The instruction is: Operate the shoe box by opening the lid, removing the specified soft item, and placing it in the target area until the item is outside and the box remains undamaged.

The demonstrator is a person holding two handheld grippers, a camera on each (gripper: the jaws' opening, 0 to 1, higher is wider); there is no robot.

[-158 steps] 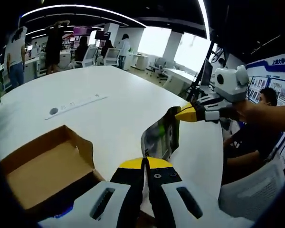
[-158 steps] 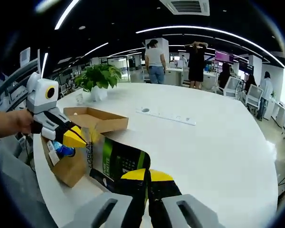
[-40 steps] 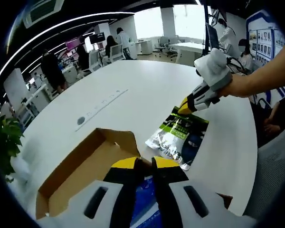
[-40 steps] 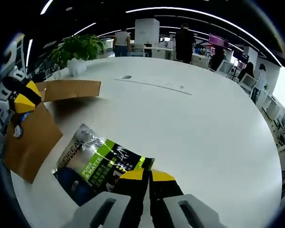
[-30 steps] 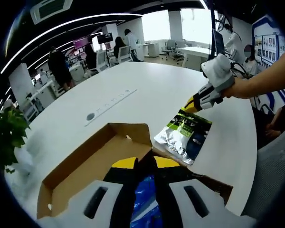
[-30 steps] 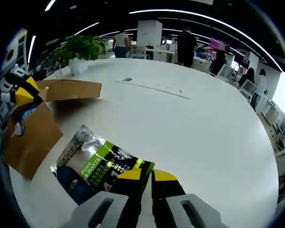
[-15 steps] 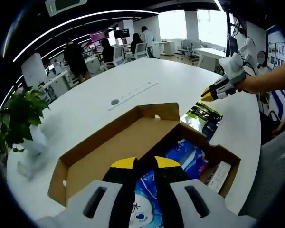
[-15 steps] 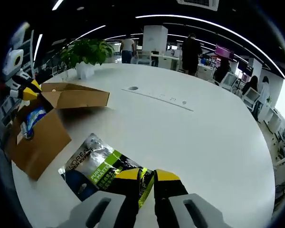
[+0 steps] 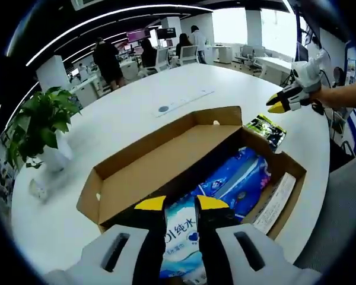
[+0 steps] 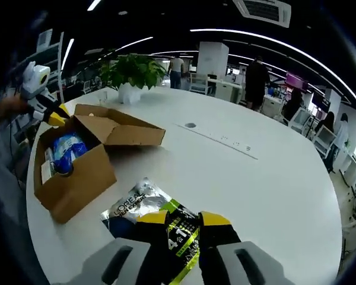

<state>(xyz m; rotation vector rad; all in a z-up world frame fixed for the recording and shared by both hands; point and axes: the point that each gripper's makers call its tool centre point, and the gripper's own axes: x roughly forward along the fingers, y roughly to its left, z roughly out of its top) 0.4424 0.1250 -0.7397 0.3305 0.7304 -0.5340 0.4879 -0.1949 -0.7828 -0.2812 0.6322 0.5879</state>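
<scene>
One pouch (image 10: 157, 222) flat, lengthwise twd box (image 10: 77, 163)

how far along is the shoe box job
Done: the cardboard box stands open, and the silver-green pouch lies on the white table. In hand: the right gripper, open, sits over the pouch. Left: withdrawing; blue packs remain inside.

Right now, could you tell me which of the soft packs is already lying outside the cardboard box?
The silver, green and black pouch, flat on the white table beside the cardboard box. The blue packs sit inside the box.
</scene>
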